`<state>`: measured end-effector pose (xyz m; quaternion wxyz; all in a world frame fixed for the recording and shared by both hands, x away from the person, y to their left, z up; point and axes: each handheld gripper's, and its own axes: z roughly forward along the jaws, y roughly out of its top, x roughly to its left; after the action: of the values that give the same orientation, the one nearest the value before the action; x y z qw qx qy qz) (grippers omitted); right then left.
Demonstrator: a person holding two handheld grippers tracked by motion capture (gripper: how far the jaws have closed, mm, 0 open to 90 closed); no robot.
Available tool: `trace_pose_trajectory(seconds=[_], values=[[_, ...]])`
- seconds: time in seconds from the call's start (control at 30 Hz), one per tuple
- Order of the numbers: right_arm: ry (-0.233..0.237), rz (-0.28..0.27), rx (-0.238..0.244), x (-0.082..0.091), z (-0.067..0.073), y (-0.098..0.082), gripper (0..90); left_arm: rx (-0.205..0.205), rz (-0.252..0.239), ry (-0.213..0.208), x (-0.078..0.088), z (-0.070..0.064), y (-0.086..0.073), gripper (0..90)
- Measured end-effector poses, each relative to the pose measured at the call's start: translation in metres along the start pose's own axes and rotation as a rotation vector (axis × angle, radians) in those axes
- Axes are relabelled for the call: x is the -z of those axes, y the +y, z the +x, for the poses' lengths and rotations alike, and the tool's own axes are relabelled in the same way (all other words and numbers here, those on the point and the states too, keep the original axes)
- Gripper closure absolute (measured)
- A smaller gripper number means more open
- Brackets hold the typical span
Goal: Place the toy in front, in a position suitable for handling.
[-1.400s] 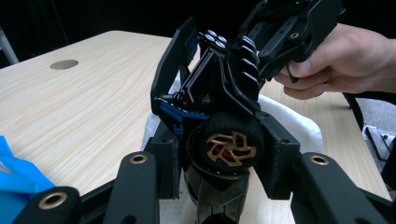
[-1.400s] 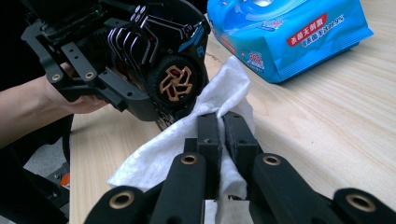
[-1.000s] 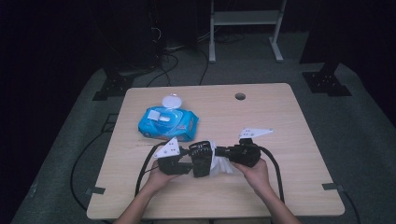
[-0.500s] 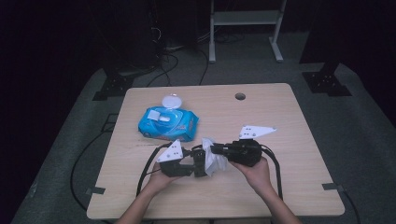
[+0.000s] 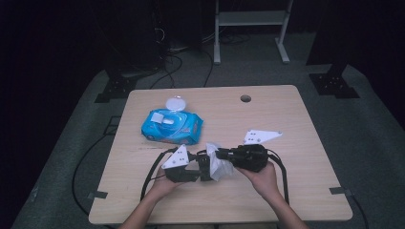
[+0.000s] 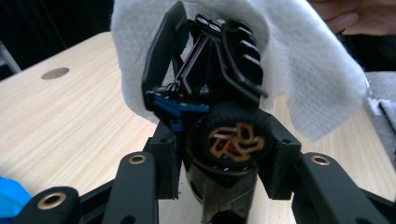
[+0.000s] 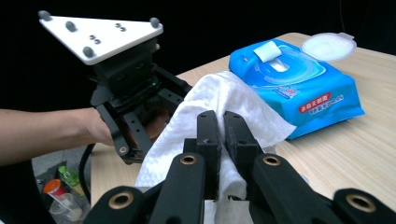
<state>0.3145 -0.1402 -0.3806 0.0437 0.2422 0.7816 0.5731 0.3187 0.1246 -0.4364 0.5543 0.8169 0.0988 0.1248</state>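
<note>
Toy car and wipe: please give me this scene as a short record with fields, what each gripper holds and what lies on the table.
left gripper: shut on toy car, a black model
right gripper: shut on wipe, white, draped against the car
wipe pack: blue, lid open, lying on the table behind the grippers
activity: the wipe is held on the car, apparently for cleaning

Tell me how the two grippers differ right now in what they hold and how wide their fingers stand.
The left gripper holds a black toy car by its wheel end, fingers set apart around it. The right gripper pinches a white wet wipe, fingers nearly together. The left gripper keeps a rigid thing steady; the right gripper drapes soft cloth over that car. Both are hand-held, shut on something, and meet above the table.
</note>
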Motion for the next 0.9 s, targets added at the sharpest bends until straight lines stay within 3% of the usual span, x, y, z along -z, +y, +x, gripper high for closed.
trace_pose_trajectory(seconds=[0.1,0.2,0.33,0.43,0.5,0.7,0.8,0.9], values=[[-0.014,0.002,0.003,0.003,-0.003,-0.001,85.1,-0.001,-0.002,-0.002,0.000,-0.001,0.000,56.6],[-0.062,0.024,0.008,0.009,-0.007,-0.003,85.1,-0.010,0.000,-0.003,-0.001,-0.002,0.001,56.8],[-0.052,0.023,0.014,0.009,-0.003,-0.002,85.1,-0.023,0.004,-0.001,-0.004,-0.003,0.003,56.8],[-0.015,0.012,0.046,0.005,0.008,0.006,85.1,-0.017,0.007,0.002,-0.004,-0.004,0.003,56.7],[-0.019,0.022,0.068,0.004,0.011,0.007,85.1,-0.014,0.006,0.003,-0.003,-0.003,0.003,56.7],[-0.055,0.034,0.038,0.010,-0.001,0.001,85.1,-0.017,0.006,0.003,-0.004,-0.004,0.004,56.7],[-0.048,0.030,0.040,0.010,0.002,0.002,85.1,-0.018,0.007,0.004,-0.005,-0.004,0.004,56.5],[-0.027,0.038,0.083,0.005,0.014,0.009,85.1,-0.020,0.008,0.005,-0.006,-0.005,0.004,56.5]])
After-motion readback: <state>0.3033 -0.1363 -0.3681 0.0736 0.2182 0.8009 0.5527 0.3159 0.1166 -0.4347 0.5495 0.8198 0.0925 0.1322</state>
